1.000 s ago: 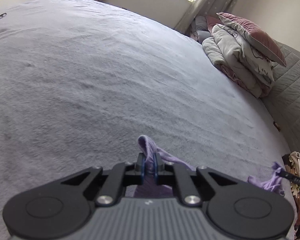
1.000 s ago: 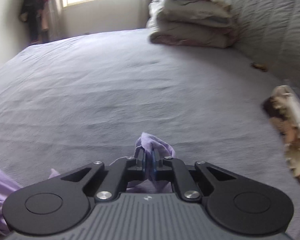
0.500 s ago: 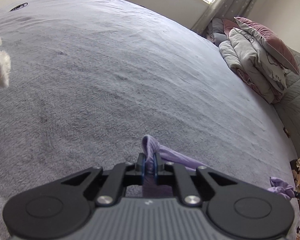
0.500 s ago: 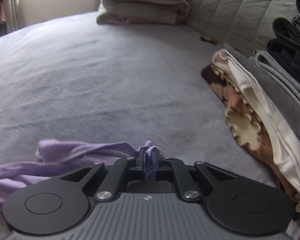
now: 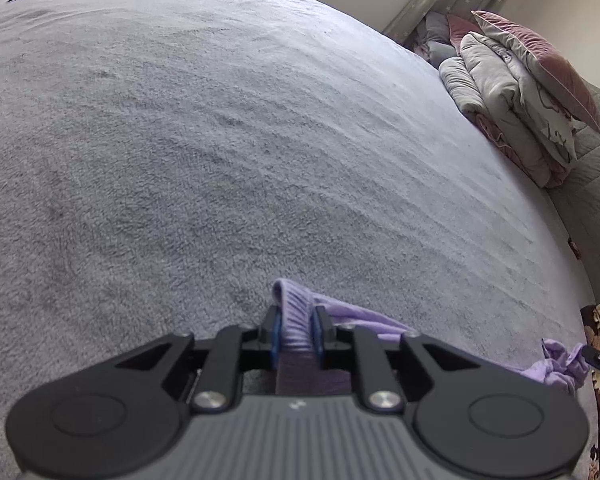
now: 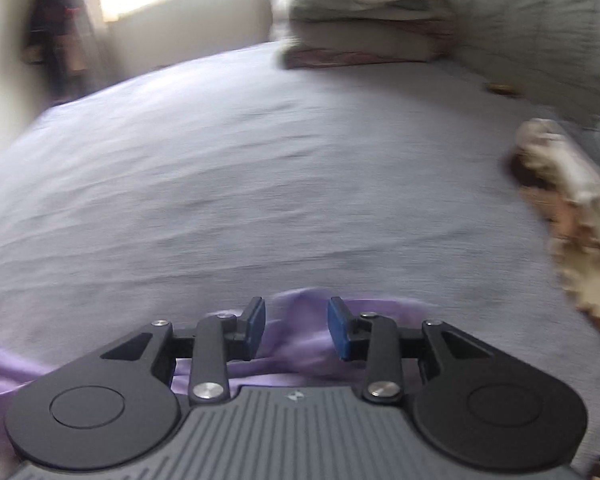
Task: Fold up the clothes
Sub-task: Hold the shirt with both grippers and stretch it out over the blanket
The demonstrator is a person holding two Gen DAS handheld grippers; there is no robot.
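The right tool (image 6: 296, 322) has let go: its blue pads (image 6: 337, 328), pinched on the lilac garment (image 6: 300, 344) a moment ago, are now spreading apart with the cloth loose between them. The left tool (image 5: 296, 330) is easing open too, its ribbed lilac hem (image 5: 294, 316) now showing wider between the jaws.

Ribbed lilac cloth garment (image 5: 296, 320) on a fuzzy matt bedspread (image 5: 220, 160).

Lavender garment (image 5: 340, 314): thin, soft knit fabric, crumpled and unfolded, lying stretched low across the grey fleece bed (image 5: 260, 140). One ribbed hem bunches upright at the near end; the cloth then trails rightward to a second rumpled bunch (image 5: 560, 364) near the bed's edge. In the right wrist view the same fabric (image 6: 296, 332) appears blurred, lying in loose folds.
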